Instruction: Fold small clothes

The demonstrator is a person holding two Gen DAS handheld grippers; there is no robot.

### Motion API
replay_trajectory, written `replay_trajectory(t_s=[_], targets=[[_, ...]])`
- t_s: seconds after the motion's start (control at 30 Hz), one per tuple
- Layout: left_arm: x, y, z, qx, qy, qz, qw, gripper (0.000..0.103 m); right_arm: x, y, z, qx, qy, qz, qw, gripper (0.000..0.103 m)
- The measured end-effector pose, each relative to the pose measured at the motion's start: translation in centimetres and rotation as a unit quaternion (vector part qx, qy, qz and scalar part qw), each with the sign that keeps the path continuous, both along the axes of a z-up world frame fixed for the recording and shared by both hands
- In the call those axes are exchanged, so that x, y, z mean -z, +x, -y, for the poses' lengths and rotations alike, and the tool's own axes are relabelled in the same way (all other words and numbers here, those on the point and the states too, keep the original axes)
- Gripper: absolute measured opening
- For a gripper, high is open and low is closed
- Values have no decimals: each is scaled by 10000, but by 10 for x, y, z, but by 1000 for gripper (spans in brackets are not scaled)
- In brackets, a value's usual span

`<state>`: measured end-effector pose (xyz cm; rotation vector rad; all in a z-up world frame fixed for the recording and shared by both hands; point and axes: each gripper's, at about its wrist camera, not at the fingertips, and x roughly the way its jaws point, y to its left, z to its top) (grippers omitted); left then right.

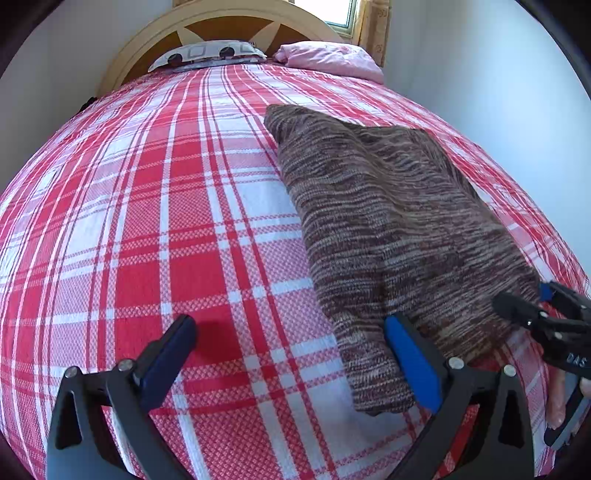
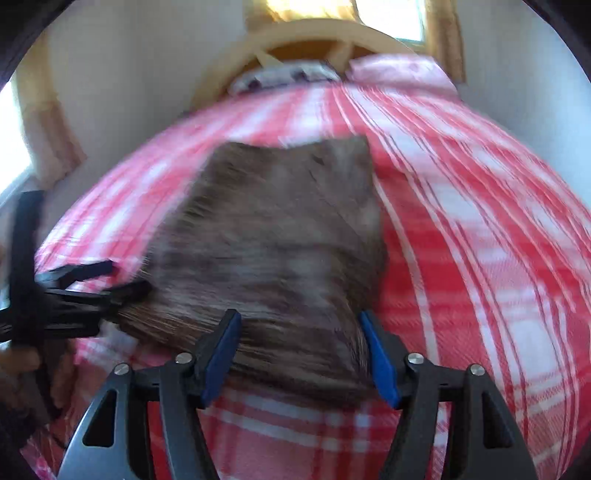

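A brown striped knit garment (image 1: 391, 236) lies folded into a long block on the red plaid bedspread (image 1: 166, 221). My left gripper (image 1: 291, 328) is open wide and empty, just above the bed; its right finger sits at the garment's near left edge. My right gripper (image 2: 299, 325) is open, its jaws standing either side of the garment's near end (image 2: 280, 240); that view is motion-blurred. The right gripper also shows in the left wrist view (image 1: 546, 314) at the garment's near right corner. The left gripper shows in the right wrist view (image 2: 110, 280) at the garment's left edge.
A wooden headboard (image 1: 229, 26) stands at the far end, with a patterned pillow (image 1: 207, 53) and a pink pillow (image 1: 332, 55). White walls flank the bed. A window (image 1: 328, 11) is behind the headboard. The bedspread's left half is bare plaid.
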<state>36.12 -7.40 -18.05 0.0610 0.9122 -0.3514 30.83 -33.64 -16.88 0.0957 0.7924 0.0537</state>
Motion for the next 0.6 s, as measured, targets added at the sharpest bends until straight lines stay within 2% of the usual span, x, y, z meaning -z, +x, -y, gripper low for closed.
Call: replay_trajectory(t_s=[0.07, 0.17, 0.37, 0.5, 0.6], targets=[[0, -2, 1, -6, 30, 3, 10000, 103, -2, -5, 3, -19, 115, 54, 9999, 67], [1, -4, 0, 18, 25, -8, 10000, 103, -1, -8, -2, -89, -59, 12, 9999, 67], [1, -14, -5, 56, -75, -32, 10000, 103, -1, -15, -2, -235, -43, -18, 9997, 67], [-4, -17, -12, -24, -243, 33, 9997, 103, -11, -25, 7, -145, 92, 317, 9993, 67], [-19, -23, -17, -157, -386, 398, 9983, 103, -29, -35, 7, -10, -96, 804, 9967, 67]])
